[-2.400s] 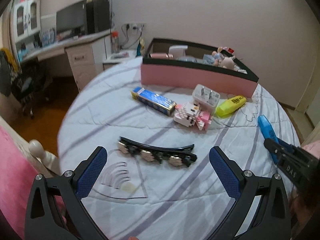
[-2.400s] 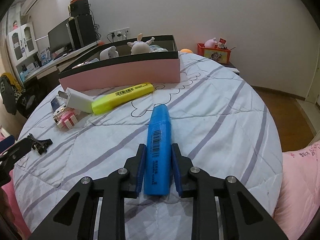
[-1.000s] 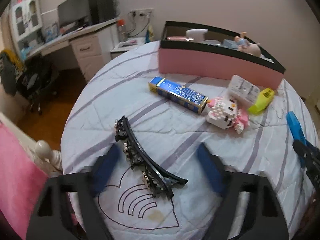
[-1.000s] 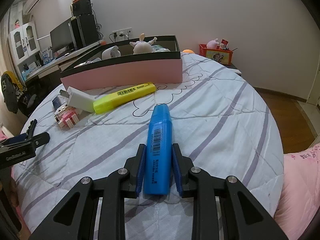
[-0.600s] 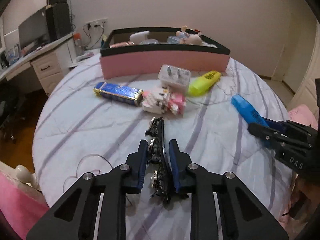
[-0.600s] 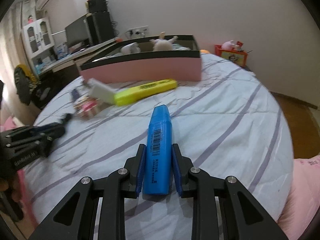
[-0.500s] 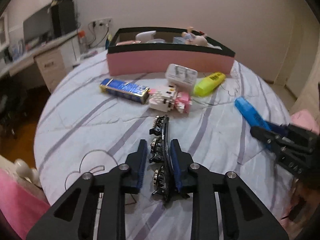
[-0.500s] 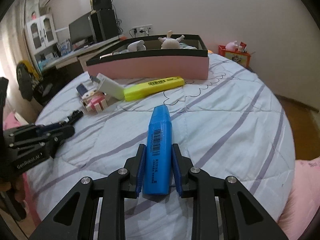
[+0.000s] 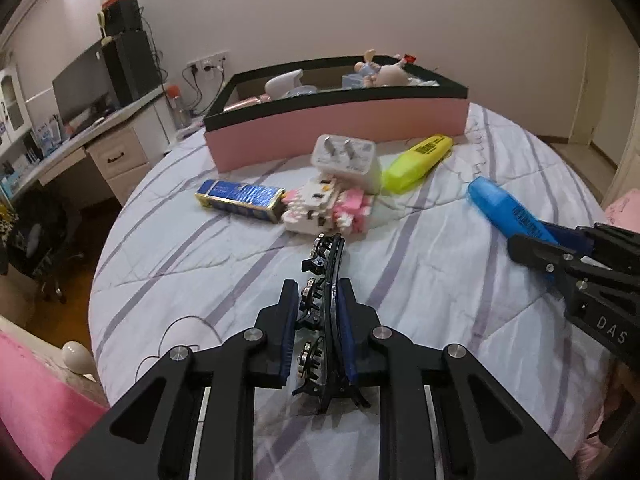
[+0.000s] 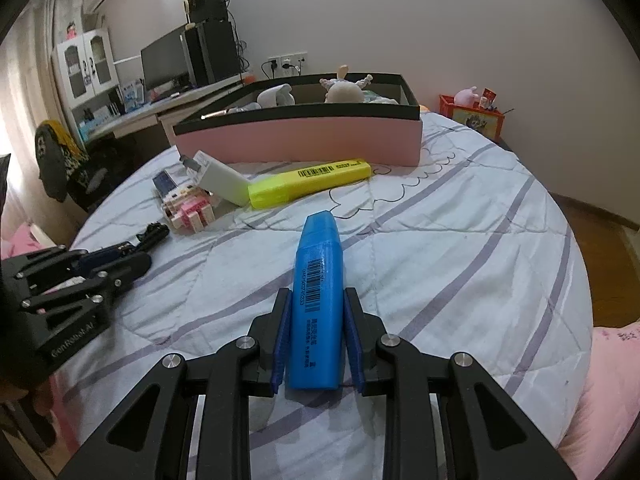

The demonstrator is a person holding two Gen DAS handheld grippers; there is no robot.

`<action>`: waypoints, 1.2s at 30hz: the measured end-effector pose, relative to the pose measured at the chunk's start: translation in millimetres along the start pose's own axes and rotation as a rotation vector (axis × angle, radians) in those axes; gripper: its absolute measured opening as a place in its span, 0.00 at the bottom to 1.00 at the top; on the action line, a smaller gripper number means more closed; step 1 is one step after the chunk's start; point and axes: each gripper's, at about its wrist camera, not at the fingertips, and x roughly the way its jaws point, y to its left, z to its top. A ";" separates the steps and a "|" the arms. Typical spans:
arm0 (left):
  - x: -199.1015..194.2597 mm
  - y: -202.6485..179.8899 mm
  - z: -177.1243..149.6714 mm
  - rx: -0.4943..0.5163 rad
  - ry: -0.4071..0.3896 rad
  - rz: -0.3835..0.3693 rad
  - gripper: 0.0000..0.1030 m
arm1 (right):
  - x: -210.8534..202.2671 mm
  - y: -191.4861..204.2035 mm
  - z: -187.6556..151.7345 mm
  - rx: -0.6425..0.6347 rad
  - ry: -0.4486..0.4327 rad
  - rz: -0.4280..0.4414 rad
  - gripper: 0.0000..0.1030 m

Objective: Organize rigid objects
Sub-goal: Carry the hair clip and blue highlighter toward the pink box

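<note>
My left gripper [image 9: 318, 300] is shut on a long black hair clip [image 9: 326, 276] set with round beads; the clip runs forward between the pads, just above the striped bedspread. My right gripper [image 10: 316, 312] is shut on a blue highlighter [image 10: 318, 280], whose cap points toward the pink box [image 10: 304, 138]. From the left wrist view the right gripper [image 9: 524, 246] and its blue highlighter [image 9: 504, 210] show at the right. In the right wrist view the left gripper [image 10: 132, 258] shows at the left, the clip's tip [image 10: 154, 234] sticking out of it.
On the bedspread ahead lie a blue packet [image 9: 240, 200], a pink and white block figure [image 9: 324, 210], a white plug adapter [image 9: 348, 162] and a yellow highlighter [image 9: 418, 156]. The black-rimmed pink box [image 9: 336, 130] holds toys. A desk with a monitor [image 9: 84, 84] stands left.
My left gripper swung round to line up with the hair clip, closed on it and edged toward the box. The right gripper kept its hold on the blue highlighter, its view turning slightly.
</note>
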 end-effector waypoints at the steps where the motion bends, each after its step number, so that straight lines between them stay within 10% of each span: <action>1: -1.9 -1.5 1.9 0.002 -0.010 0.004 0.19 | -1.5 -0.1 0.8 0.007 -0.005 0.012 0.24; 14: -31.0 -8.8 27.6 0.027 -0.098 0.030 0.19 | -27.6 12.0 21.4 -0.013 -0.103 0.050 0.18; 36: -25.2 -5.3 28.6 0.014 -0.082 0.003 0.19 | 14.0 24.0 13.6 -0.094 0.029 0.037 0.14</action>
